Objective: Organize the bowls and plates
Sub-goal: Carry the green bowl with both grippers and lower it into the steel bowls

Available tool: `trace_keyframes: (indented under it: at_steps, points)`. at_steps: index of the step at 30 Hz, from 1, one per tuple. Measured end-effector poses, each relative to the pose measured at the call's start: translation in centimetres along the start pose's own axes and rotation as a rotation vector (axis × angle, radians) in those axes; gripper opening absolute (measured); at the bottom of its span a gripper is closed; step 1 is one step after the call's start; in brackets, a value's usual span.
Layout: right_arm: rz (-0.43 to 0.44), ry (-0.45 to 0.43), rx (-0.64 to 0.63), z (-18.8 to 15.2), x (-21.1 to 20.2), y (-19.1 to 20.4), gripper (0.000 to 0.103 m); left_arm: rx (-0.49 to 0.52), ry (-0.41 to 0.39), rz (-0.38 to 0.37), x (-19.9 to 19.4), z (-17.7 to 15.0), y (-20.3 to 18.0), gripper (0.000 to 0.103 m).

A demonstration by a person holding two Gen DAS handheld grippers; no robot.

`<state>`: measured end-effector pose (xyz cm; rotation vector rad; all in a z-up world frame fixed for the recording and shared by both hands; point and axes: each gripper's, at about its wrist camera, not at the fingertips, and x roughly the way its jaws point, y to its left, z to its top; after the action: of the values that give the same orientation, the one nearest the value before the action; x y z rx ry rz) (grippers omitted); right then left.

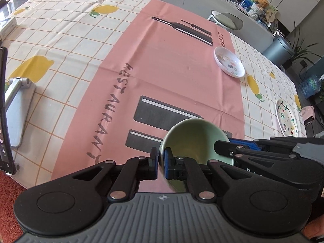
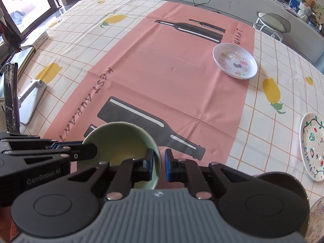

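While green bowl (image 1: 194, 141) is pinched at opposite rims by left gripper (image 1: 161, 163) and right gripper (image 2: 159, 166), jaws clamped | white sticker dish (image 2: 235, 62) at 1 o'clock, painted plate (image 2: 312, 147) at 3 o'clock: ungathered | tabletop (image 2: 141, 70) stacking judged barely begun

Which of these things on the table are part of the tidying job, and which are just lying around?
Part of the job: green bowl, gripped at its rim by both the left gripper and right gripper; white sticker dish; painted fruit plate.

Lying about: phone stand, books, stool.
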<state>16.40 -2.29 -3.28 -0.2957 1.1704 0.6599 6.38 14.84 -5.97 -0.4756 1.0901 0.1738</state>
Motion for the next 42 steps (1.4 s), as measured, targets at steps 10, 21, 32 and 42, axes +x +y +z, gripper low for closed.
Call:
trace_keyframes:
  at_steps: [10, 21, 32, 42]
  points:
    - [0.107, 0.015, 0.232, -2.9, 0.2, 0.2, 0.016, -0.004, -0.015, 0.019, -0.4, -0.2, 0.6, 0.006]
    - [0.103, -0.024, 0.332, -3.4, -0.8, -0.3, 0.012, -0.032, -0.022, -0.01, -1.7, -0.2, 0.5, 0.006]
    - [0.092, -0.185, 0.405, -3.5, -7.9, -2.5, 0.012, 0.044, -0.142, -0.094, -6.8, 1.3, -4.4, 0.006]
    - [0.017, -0.328, 0.543, -7.1, -15.0, -7.9, 0.012, 0.179, -0.146, -0.223, -7.6, 0.7, -12.0, 0.006]
